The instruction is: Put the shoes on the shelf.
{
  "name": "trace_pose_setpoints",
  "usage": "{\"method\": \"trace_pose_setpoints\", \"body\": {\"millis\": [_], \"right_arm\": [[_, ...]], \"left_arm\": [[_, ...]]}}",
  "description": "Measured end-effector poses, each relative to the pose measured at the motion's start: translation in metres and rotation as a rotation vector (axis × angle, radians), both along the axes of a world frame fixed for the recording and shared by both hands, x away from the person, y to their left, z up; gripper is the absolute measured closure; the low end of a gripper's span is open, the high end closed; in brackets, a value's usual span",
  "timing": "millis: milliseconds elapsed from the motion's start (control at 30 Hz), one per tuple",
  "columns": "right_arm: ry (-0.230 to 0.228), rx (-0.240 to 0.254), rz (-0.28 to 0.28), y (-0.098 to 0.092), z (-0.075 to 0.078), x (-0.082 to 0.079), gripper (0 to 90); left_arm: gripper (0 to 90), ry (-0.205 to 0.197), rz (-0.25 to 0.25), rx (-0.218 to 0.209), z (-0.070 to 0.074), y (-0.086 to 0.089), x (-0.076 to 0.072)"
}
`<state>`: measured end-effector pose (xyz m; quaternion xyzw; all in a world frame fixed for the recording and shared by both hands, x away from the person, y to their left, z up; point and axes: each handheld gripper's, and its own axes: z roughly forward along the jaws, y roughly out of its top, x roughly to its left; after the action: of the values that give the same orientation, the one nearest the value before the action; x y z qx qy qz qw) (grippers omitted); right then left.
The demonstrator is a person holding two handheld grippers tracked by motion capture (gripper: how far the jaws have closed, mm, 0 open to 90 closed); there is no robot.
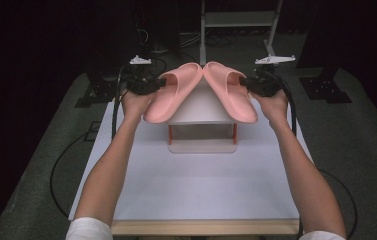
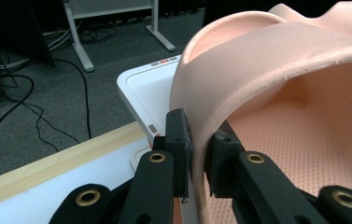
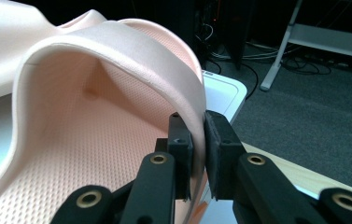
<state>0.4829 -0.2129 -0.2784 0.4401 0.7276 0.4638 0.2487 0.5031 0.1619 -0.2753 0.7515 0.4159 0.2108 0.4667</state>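
Slippers [image 1: 176,90] pinched by straps, L/R tools [image 1: 162,83].

White table [image 1: 201,190], small white rack [image 1: 202,142] standing on it

Dark lab: floor cables [image 2: 38,116], equipment stands [image 1: 321,85].

Two pink slippers [image 1: 173,92] [image 1: 231,90] and the white rack [image 1: 202,122] beneath them block the far middle of the white table [image 1: 201,190], while its near half lies open between the forearms.
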Motion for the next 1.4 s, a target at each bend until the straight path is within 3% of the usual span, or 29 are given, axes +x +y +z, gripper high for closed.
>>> {"method": "trace_pose_setpoints", "body": {"millis": [600,833,1400], "right_arm": [[0.028,0.026,-0.023,0.003,-0.005,0.006,78.4],[0.033,0.026,-0.030,0.007,-0.006,0.006,75.5],[0.033,0.029,-0.030,0.013,-0.006,0.006,72.7]], "left_arm": [[78.0,0.032,0.011,-0.012,-0.005,-0.010,0.007],[73.4,0.042,-0.005,0.015,-0.009,-0.018,0.006],[69.3,0.061,-0.002,-0.012,-0.011,-0.026,0.007]]}}
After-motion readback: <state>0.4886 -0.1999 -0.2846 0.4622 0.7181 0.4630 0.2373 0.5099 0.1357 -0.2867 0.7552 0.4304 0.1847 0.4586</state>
